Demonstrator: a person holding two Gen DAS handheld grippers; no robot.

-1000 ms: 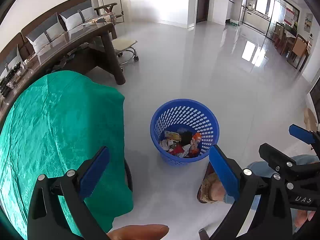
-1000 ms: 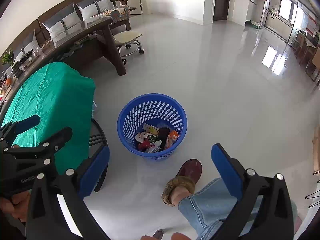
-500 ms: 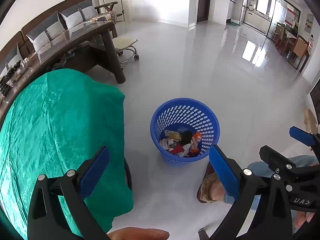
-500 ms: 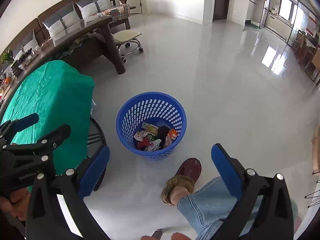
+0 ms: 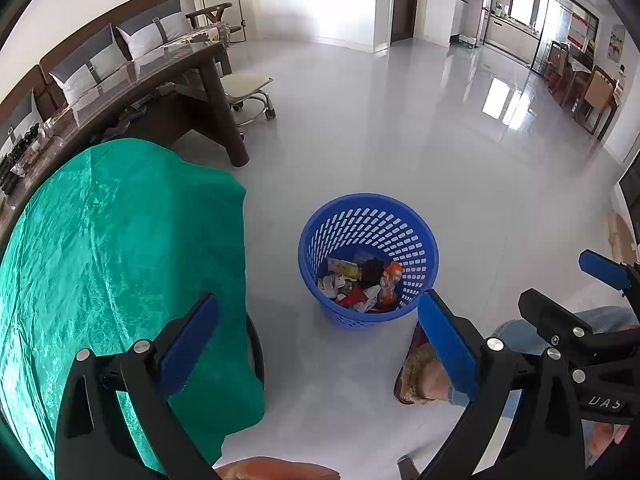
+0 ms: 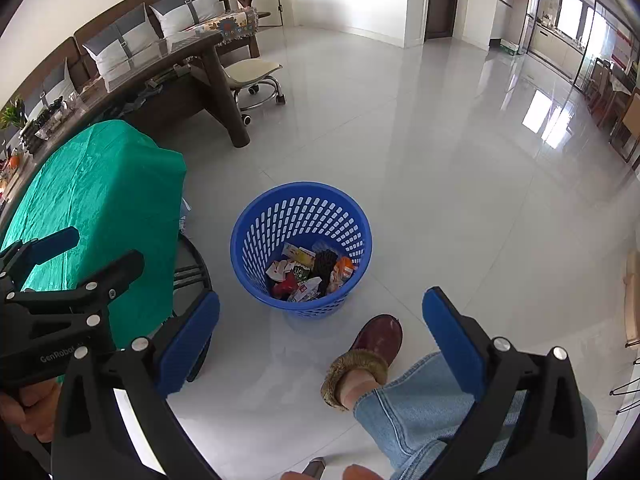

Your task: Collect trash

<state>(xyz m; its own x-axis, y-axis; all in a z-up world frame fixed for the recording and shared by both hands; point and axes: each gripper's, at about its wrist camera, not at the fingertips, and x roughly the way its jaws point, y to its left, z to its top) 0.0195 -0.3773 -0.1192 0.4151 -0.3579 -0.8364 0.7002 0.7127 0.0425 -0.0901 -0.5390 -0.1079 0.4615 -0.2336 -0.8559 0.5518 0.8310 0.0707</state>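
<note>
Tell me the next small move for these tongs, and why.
Probably turn both toward the green-covered table to look for leftover trash. The left tongs and right tongs are open and empty, the wrappers already lie in the blue basket, and the floor around it shows none.

Home living room, open-plan. Glossy pale tiled floor [image 6: 440, 140]. Far left: wooden sofa [image 6: 132, 36] with grey-and-white cushions along the wall, long dark wooden surface [image 6: 160, 76] before it, wheeled stool [image 6: 256, 76] beside. Far right: glass doors [image 5: 560, 28] onto a kitchen, wooden dining chairs [image 5: 596, 96].
</note>
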